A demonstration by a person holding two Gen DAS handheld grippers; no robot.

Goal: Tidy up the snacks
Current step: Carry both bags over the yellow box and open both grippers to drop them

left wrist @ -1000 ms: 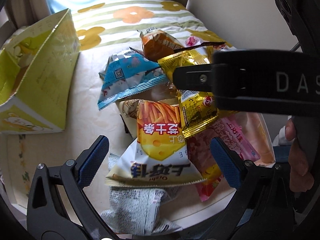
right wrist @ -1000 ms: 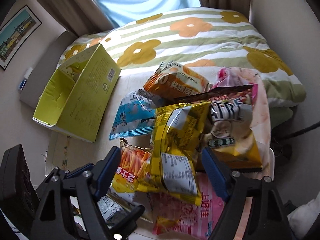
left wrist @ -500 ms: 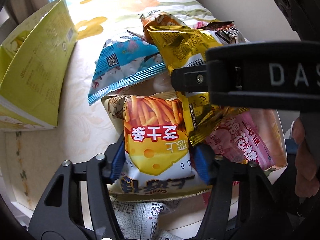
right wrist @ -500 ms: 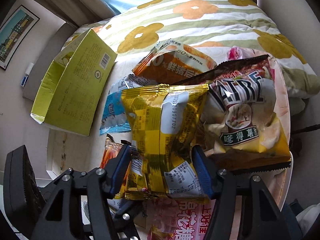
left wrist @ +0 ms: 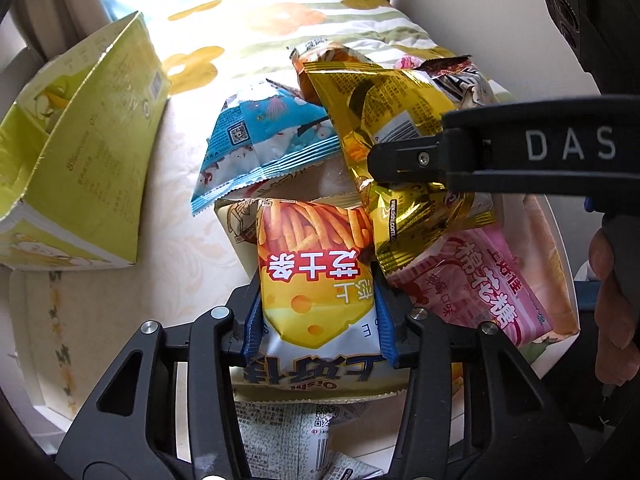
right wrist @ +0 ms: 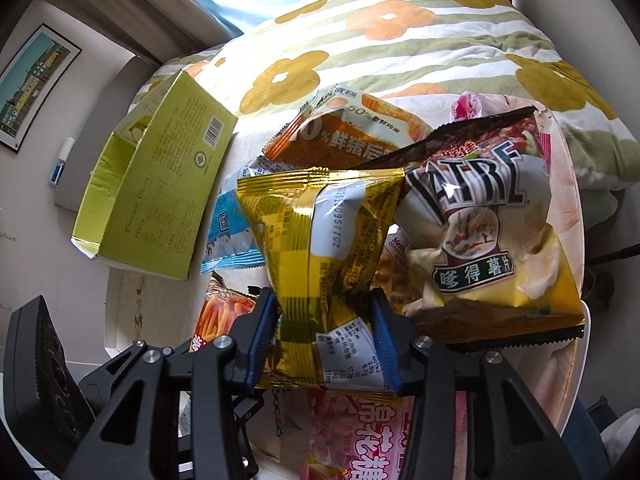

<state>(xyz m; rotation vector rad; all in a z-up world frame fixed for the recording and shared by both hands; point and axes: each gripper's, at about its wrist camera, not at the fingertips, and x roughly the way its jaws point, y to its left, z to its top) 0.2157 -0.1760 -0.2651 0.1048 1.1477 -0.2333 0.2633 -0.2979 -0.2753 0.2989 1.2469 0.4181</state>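
Observation:
My left gripper (left wrist: 318,318) is shut on a yellow cheese-stick snack bag (left wrist: 316,280), its blue pads pinching both sides near the bag's lower half. My right gripper (right wrist: 325,340) is shut on a gold foil snack bag (right wrist: 320,248), seen from the left wrist as the gold foil bag (left wrist: 384,120) under the black finger of the right gripper (left wrist: 412,160). Around them lie a blue bag (left wrist: 264,140), a pink cotton-candy bag (left wrist: 480,280), an orange bag (right wrist: 348,136) and a potato-chip bag (right wrist: 480,240).
An open yellow-green carton (right wrist: 160,200), also the carton (left wrist: 80,152), lies on its side at the left of the white table (left wrist: 168,272). A flowered quilt (right wrist: 400,40) lies behind. A white printed bag (left wrist: 288,432) sits under my left gripper. A hand (left wrist: 612,312) is at the right edge.
Both grippers went from open to shut: the left closed on the cheese-stick bag, the right on the gold foil bag, whose top now stands raised above the pile.

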